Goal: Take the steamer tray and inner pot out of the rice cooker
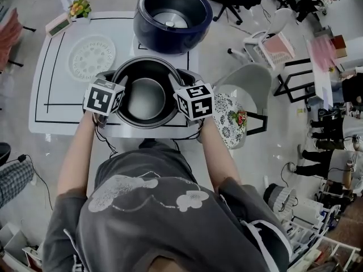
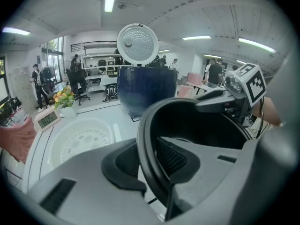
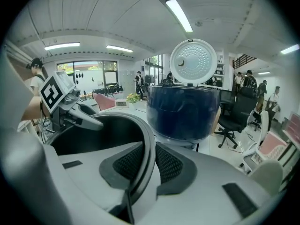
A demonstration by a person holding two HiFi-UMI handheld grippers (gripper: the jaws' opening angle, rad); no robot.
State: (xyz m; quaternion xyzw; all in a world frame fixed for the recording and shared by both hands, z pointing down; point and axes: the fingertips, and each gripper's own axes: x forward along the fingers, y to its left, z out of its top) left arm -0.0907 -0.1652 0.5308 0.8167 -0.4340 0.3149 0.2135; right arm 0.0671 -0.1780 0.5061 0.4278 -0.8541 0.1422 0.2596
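Note:
The dark inner pot (image 1: 144, 98) stands on the white table (image 1: 57, 95), in front of the open blue rice cooker (image 1: 170, 16). My left gripper (image 1: 116, 84) grips its left rim and my right gripper (image 1: 177, 86) its right rim. In the left gripper view, the rim (image 2: 145, 139) runs between the pads of my left gripper (image 2: 147, 158), with no gap showing. In the right gripper view, my right gripper (image 3: 140, 165) pinches the rim (image 3: 147, 144) the same way. The white perforated steamer tray (image 1: 92, 57) lies flat on the table to the left.
The cooker's lid (image 2: 137, 43) stands upright behind its body. A small clock (image 1: 58, 24) and a flower pot (image 1: 79, 8) sit at the table's far left corner. A grey chair (image 1: 249, 84) and a floral cushion (image 1: 229, 120) are close on the right.

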